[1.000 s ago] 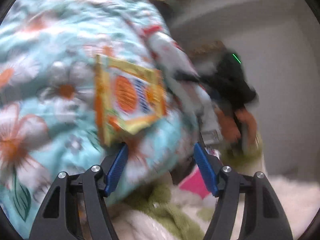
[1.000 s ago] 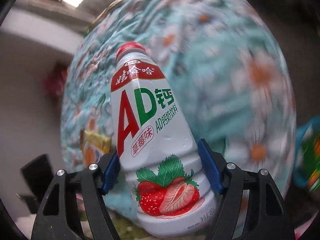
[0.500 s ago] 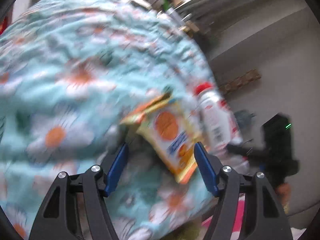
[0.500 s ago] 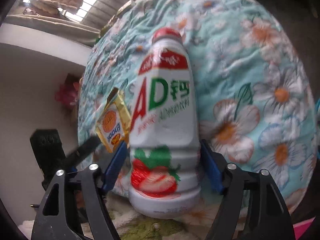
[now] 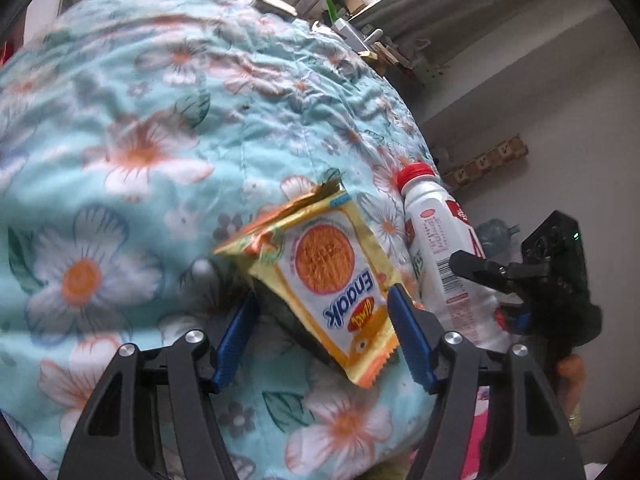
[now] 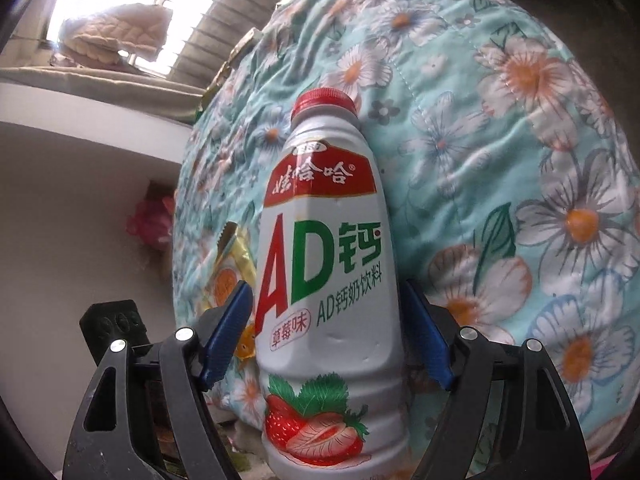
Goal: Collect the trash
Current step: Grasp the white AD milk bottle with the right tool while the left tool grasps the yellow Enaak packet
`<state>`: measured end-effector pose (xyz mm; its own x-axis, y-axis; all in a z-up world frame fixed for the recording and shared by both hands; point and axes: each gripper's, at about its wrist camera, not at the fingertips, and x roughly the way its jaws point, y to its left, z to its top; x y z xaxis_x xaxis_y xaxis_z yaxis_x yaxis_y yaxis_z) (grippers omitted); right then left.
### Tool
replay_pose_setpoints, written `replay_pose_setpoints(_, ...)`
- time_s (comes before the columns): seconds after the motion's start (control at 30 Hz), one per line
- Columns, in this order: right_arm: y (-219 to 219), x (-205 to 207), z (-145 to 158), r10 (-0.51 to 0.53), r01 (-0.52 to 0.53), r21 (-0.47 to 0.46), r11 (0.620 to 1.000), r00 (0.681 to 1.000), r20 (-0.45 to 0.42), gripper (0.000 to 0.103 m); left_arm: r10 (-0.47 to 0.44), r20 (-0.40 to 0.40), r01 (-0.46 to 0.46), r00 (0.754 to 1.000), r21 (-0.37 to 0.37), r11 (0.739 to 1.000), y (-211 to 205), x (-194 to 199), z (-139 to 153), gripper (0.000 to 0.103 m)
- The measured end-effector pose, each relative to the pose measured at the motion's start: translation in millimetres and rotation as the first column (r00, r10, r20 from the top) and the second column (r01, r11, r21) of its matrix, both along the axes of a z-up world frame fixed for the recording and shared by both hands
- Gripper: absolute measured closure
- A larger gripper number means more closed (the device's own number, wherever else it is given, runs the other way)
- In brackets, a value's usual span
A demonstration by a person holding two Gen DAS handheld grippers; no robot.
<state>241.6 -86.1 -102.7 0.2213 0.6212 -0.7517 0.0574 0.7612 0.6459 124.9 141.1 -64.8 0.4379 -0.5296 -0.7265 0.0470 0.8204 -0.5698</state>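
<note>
Two bits of trash on the go here, both on a bed with a flowery blue quilt point(image 5: 160, 128).

The right gripper point(image 6: 326, 332) is clamped around the lower half of a white milk drink bottle point(image 6: 324, 264) with a red cap; both blue pads look to be against its sides, the bottle pointing up and away from the gripper with the quilt right behind it. That one looks sorted.

The left gripper point(image 5: 322, 336) is the one working. The yellow snack wrapper point(image 5: 336, 280) sits between its fingers, but closer to the right finger point(image 5: 408, 340), which is touching or nearly touching the wrapper's edge. The left finger point(image 5: 236, 340) is clearly off it with a gap. Its jaws have just been closing a bit with the wrapper between them, but they're still spread and not pinching yet, I'd say. The wrapper lies tilted against the quilt, torn end pointing away from the gripper. The bottle and the other gripper are just off to its right.

How I'd do it: slide in a touch further and centre on the wrapper so both pads land on it, not the corner. Close fully since it's thin and floppy. Try not to grab a fold of quilt with it.
</note>
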Motion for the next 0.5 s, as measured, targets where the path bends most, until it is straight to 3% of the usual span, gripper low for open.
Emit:
replay_pose_setpoints(0.3,-1.9,-0.4,-1.9,0.012,-0.012,-0.021,1.000,1.000,0.004,0.041,0.010,0.072,-0.019,0.997,0.130,0.991,-9.8,0.6,2.9,0.074)
replay_pose_setpoints(0.5,-2.9,-1.6,-1.9,0.014,-0.014,-0.026,1.000,1.000,0.008,0.041,-0.034,0.115,0.017,0.993,0.147,0.989,-17.4,-2.1,9.4,0.089)
